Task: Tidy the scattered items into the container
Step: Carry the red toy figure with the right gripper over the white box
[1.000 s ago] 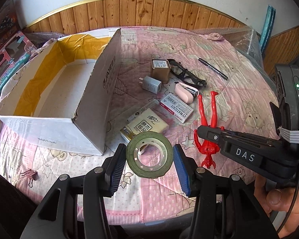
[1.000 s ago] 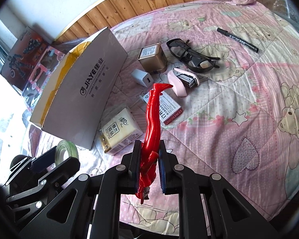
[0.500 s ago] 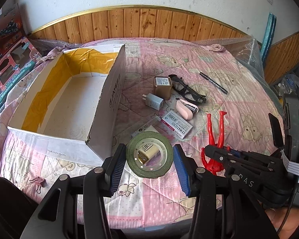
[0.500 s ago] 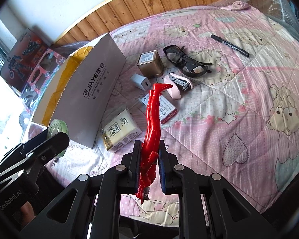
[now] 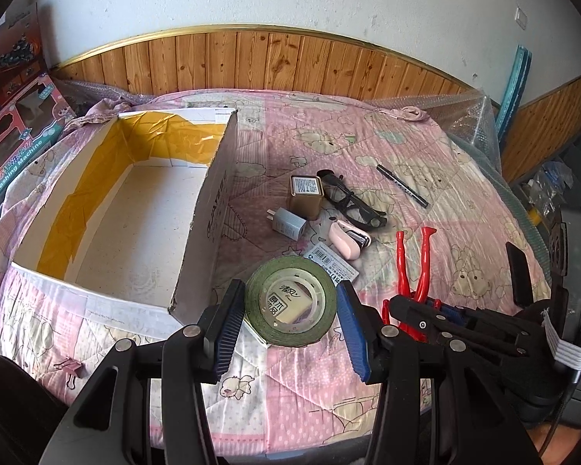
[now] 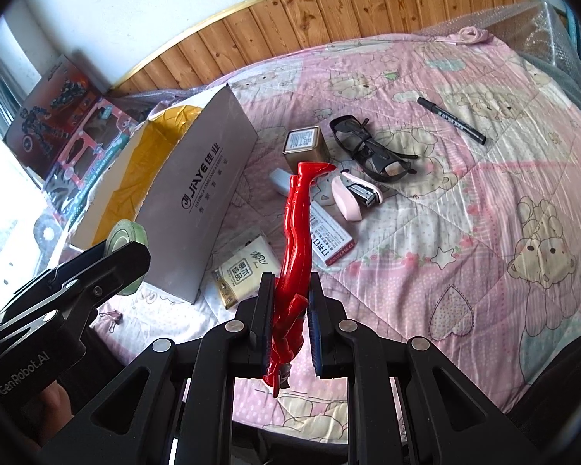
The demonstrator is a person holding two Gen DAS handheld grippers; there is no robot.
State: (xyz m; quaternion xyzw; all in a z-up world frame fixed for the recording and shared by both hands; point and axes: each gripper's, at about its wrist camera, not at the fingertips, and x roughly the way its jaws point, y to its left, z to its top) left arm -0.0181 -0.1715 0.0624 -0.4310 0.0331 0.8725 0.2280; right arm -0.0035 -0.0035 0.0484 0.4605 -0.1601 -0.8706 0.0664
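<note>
box (image 5: 209, 209) left of stapler (image 5: 348, 238), pen (image 5: 403, 186) behind

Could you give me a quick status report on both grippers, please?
Left gripper shut on green tape roll. Right gripper shut on red figure. Cardboard box open, nothing inside; path unobstructed.

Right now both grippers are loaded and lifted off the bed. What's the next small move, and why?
Probably swing the left gripper leftward over the cardboard box and let go of the green tape roll. Its jaws grip the roll just right of the box's near corner, the box is open and looks empty, and the right gripper with the red figure sits farther away.
</note>
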